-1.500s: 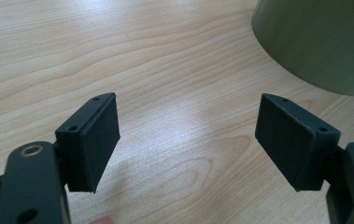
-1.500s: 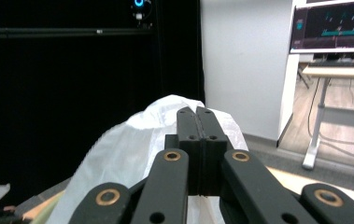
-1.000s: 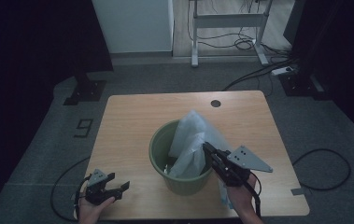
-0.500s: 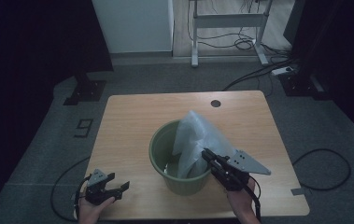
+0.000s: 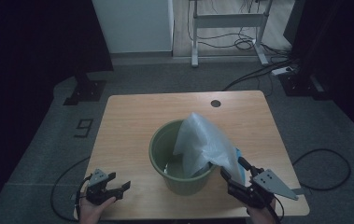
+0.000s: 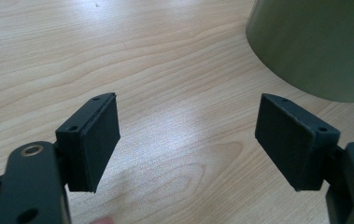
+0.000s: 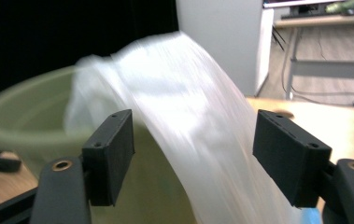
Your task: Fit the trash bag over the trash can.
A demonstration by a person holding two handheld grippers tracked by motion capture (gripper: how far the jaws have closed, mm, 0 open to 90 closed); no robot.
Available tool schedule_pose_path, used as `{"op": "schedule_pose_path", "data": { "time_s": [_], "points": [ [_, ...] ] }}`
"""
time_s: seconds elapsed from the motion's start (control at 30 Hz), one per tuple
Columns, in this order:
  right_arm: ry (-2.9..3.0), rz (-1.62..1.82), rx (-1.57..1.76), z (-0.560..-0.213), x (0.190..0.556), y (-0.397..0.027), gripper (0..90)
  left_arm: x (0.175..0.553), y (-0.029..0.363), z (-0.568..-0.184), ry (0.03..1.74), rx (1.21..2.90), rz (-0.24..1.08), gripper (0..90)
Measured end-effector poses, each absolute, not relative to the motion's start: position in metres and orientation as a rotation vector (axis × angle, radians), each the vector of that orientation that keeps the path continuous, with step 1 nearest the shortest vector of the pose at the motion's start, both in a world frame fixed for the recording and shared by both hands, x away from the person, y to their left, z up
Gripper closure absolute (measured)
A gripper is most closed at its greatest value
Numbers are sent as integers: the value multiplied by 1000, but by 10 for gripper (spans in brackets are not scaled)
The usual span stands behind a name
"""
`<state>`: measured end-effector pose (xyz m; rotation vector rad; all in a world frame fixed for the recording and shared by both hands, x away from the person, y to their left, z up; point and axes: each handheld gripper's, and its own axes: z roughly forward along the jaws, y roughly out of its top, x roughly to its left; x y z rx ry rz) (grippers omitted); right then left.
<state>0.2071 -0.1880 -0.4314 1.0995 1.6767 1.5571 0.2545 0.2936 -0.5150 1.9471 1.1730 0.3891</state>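
Observation:
A green bucket [image 5: 165,144] stands in the middle of the wooden table [image 5: 132,116]. A clear plastic bag [image 5: 202,140] rises out of it and drapes over its right rim. My right gripper [image 5: 234,168] sits just off the bucket's near right side. Its jaws have just been opening and now stand open. In the right gripper view the blurred bag [image 7: 188,121] lies ahead between the pads [image 7: 114,154] without touching them, with the bucket [image 7: 20,126] to the left. My left gripper [image 5: 121,189] rests open at the near left corner, nothing between its pads [image 6: 95,140], the bucket [image 6: 315,46] ahead to the right.
A small round hole [image 5: 215,103] sits near the table's far edge. Something blue [image 5: 238,154] peeks out under the bag at the bucket's right side. Beyond the table are a white cabinet [image 5: 132,23], a metal desk frame [image 5: 226,23] and floor cables [image 5: 324,163].
My right gripper has opened and let go of the bag, pulling back toward the near edge and lower. The bag now hangs over the bucket's right rim. My left gripper has stayed put.

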Motion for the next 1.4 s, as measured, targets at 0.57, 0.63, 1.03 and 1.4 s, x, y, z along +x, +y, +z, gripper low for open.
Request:
{"op": "schedule_pose_path", "data": {
  "time_s": [0.57,0.63,1.03,1.4],
  "points": [
    [1730,1265,1391,-526,227,-213,518,250,287,-503,1145,1904,381,220],
    [1718,1258,1406,-526,229,-218,653,249,285,-497,1133,1874,372,227],
    [1473,1481,1383,-466,243,-251,884,238,267,-454,1036,1818,431,281],
    [1402,1670,1213,-385,257,-227,885,236,254,-423,970,1788,509,286]
  ]
}}
